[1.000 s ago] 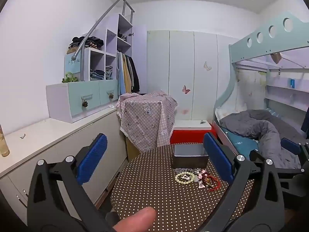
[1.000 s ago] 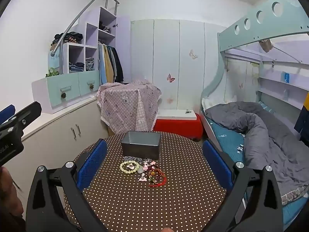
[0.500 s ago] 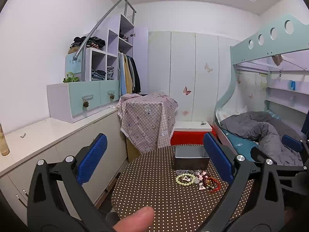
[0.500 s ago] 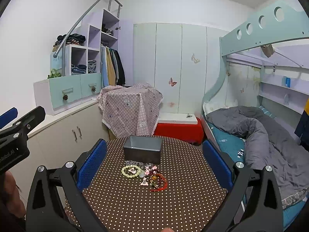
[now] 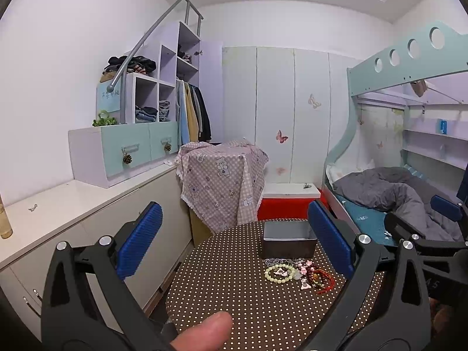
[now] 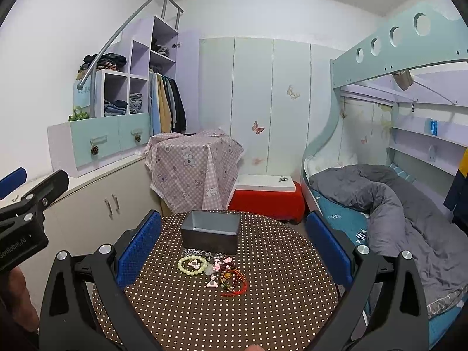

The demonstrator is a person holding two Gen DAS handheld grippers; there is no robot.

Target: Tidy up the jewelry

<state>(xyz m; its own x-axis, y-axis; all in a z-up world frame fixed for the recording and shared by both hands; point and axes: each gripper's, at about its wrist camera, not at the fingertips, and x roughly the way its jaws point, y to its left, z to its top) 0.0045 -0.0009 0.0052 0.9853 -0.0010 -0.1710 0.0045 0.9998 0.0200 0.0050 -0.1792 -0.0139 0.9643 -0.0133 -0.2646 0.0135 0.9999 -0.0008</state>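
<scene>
Right gripper (image 6: 234,251): jaws standing wide apart, nothing between the blue pads, hovering above the near edge of the table (image 6: 292,307). The jewelry pile (image 6: 215,270) is lying straight ahead of it, framed almost centrally between its fingers. Left gripper (image 5: 234,242): also spread wide and empty, sitting further to the left, so the same pile (image 5: 299,275) is showing off to its right, near its right finger. Judging by that, the right gripper is the better placed for a first pick.

The pile is stretching roughly left to right across the table: pale green bead bracelet (image 6: 192,265) at the left end, pink and white charms in the middle, red cord bracelet (image 6: 235,285) at the near right, a fine pale chain at the back edge. The pieces are touching and partly overlapping; separating one cleanly looks fiddly.

The grey box (image 6: 211,235) is standing open just behind the pile, its long side facing the grippers, so any carry is likely running forward and over the near wall.

The table is round, covered in a brown cloth with light dots. Room beyond: white cabinets at left, a checked cloth draped over something, a red chest, a bunk bed with a grey duvet at right.
</scene>
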